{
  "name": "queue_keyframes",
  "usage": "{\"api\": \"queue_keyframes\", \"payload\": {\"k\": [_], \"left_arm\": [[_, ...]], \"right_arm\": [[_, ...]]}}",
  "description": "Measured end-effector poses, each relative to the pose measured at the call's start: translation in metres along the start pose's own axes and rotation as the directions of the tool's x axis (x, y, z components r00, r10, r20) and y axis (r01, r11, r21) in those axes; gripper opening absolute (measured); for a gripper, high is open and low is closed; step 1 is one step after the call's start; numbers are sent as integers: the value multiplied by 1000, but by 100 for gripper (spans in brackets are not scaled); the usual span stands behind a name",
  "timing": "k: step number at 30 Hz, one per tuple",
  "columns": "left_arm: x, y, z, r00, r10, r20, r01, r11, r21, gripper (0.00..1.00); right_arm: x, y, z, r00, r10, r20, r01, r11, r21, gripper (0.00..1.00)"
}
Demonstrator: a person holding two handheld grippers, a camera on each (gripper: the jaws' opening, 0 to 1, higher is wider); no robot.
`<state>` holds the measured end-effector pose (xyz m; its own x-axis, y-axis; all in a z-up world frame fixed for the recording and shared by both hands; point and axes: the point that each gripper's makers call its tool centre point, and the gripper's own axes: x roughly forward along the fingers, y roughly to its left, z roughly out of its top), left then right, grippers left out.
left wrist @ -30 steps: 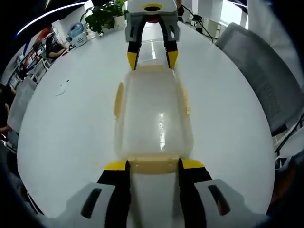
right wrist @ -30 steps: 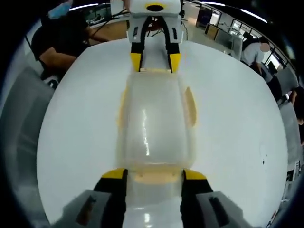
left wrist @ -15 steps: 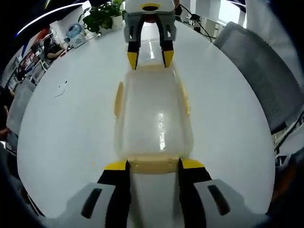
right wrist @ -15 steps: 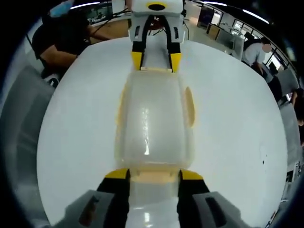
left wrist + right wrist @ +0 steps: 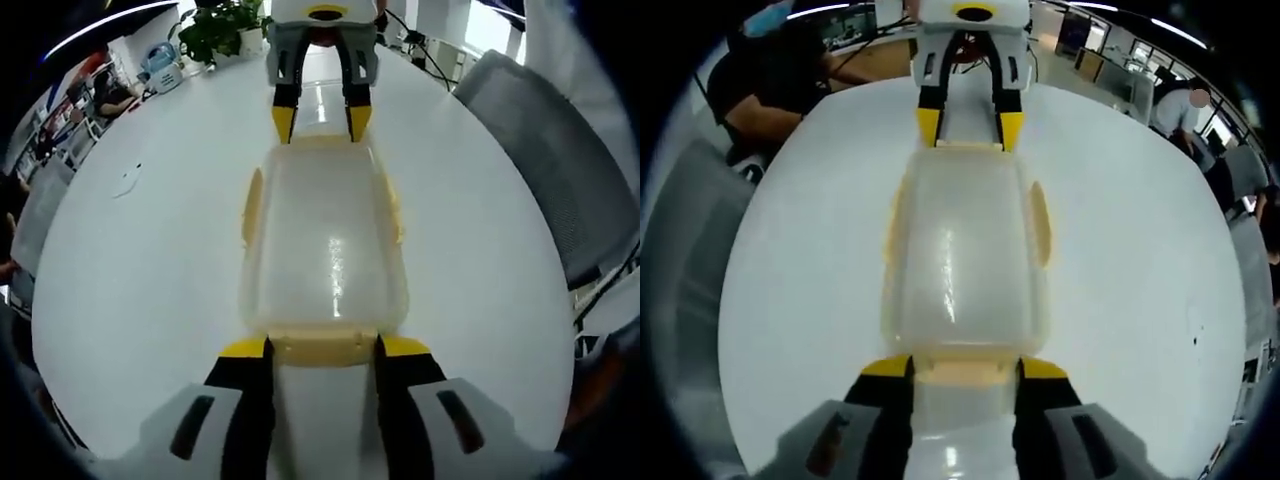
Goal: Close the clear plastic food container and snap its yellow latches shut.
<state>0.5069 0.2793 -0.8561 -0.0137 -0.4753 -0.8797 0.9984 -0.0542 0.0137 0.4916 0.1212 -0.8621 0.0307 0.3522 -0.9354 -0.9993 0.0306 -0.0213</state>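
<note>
The clear plastic container (image 5: 325, 250) lies lengthwise on the white table (image 5: 130, 270) with its lid on. Yellow side latches (image 5: 251, 205) stick out from its long sides. My left gripper (image 5: 325, 347) has its yellow-tipped jaws against both sides of the near end latch (image 5: 322, 352). At the far end my right gripper (image 5: 320, 122) straddles the other end latch (image 5: 320, 143). In the right gripper view the same container (image 5: 965, 250) runs from my right gripper (image 5: 964, 368), closed on its end latch (image 5: 965, 374), to the left gripper (image 5: 969, 130) opposite.
A grey chair (image 5: 560, 150) stands at the table's edge and a potted plant (image 5: 225, 30) at its far side. A seated person in dark clothes (image 5: 770, 90) and another grey chair (image 5: 680, 260) border the table in the right gripper view.
My right gripper's jaws have drawn slightly closer around the near end latch. The container and the left gripper have stayed put.
</note>
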Motion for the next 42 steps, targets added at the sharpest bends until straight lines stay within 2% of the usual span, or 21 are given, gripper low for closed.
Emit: {"api": "queue_keyframes", "payload": {"k": [13,17,23,31,39,42], "left_arm": [[0,0,-1,1000,4,-11,-4,1000,-6,37],[1,0,0,999,13,-31,-13,1000,-13,36],[-1,1,-2,999,38,-22,-38,999,-14,37],[-2,-5,1,998,45,-41,-46,999,-17,37],[-12,-7,5,997,65,-32,-65,997,-27,37],[-17,-10,11,997,73,-32,-74,997,-32,37]], "right_arm": [[0,0,0,1000,7,-15,-7,1000,1,35],[0,0,0,1000,7,-13,-7,1000,2,35],[0,0,0,1000,3,-9,-3,1000,0,35],[-2,5,0,1000,12,-12,-12,1000,-18,35],[-13,4,4,1000,2,14,-2,1000,-26,35],[-18,5,3,1000,-1,19,2,999,-36,35]]}}
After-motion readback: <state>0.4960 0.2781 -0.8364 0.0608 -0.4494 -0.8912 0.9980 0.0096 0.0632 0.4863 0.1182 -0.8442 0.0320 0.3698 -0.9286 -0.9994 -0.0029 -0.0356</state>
